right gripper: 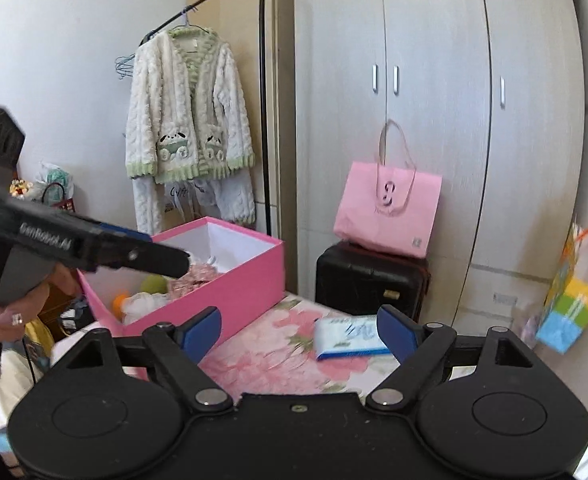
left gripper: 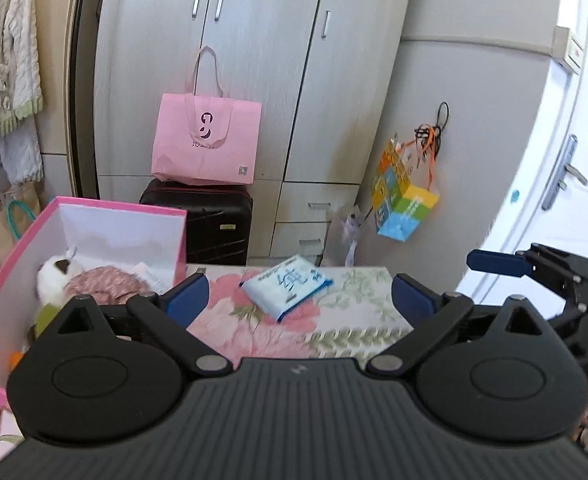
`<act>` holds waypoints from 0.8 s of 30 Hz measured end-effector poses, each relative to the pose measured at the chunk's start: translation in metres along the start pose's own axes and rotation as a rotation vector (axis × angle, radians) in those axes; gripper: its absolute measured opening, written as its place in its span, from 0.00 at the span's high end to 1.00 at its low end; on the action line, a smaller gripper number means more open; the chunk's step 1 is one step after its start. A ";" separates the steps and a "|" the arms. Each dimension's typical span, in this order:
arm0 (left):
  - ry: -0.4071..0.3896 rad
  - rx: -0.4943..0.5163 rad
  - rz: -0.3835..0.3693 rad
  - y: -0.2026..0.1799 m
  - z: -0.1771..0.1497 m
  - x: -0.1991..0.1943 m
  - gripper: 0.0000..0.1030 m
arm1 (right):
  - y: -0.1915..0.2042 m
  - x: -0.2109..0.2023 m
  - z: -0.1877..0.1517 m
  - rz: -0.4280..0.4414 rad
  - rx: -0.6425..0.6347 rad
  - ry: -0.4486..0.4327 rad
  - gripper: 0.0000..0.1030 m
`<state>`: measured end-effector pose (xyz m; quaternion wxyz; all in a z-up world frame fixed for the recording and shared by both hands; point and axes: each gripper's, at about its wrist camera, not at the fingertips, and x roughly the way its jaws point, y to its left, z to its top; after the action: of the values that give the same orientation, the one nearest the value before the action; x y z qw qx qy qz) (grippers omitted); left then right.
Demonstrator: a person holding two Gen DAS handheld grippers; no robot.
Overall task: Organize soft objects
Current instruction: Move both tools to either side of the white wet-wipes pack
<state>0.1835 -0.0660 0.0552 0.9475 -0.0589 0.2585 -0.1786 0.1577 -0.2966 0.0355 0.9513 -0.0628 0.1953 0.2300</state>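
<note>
An open pink box (left gripper: 114, 206) stands at the left on a floral-covered surface (left gripper: 345, 320). Inside it lie a white plush toy (left gripper: 56, 276), a pink patterned cloth (left gripper: 102, 286) and other soft items. A blue-and-white tissue pack (left gripper: 288, 286) lies on the floral cover to the right of the box. My left gripper (left gripper: 299, 294) is open and empty, hovering short of the pack. My right gripper (right gripper: 299, 330) is also open and empty, with the pack (right gripper: 345, 338) just ahead by its right finger. In the right wrist view the left gripper (right gripper: 174, 262) reaches over the box (right gripper: 246, 292), held by a hand.
A pink paper bag (left gripper: 206, 140) rests on a black suitcase (left gripper: 214, 224) before the grey wardrobe (left gripper: 254, 40). A colourful bag (left gripper: 403, 204) hangs on the wall right of it, near a white door (left gripper: 565, 184). A fluffy cardigan (right gripper: 186, 112) hangs on a rack behind the box.
</note>
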 end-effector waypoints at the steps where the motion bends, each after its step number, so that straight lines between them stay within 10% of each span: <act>1: 0.008 -0.013 -0.004 -0.001 0.002 0.007 0.04 | -0.003 0.003 0.000 -0.008 -0.008 -0.002 0.15; 13: 0.057 -0.050 -0.083 -0.016 -0.007 0.099 0.07 | -0.075 0.082 -0.022 0.018 0.018 0.068 0.18; 24: -0.005 -0.084 0.156 -0.017 -0.013 0.187 0.23 | -0.104 0.178 -0.056 0.129 -0.054 0.211 0.17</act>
<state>0.3215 -0.1507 -0.0400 0.9559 -0.0789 0.2672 -0.0932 0.3323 -0.3272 -0.0836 0.9066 -0.0993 0.2920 0.2881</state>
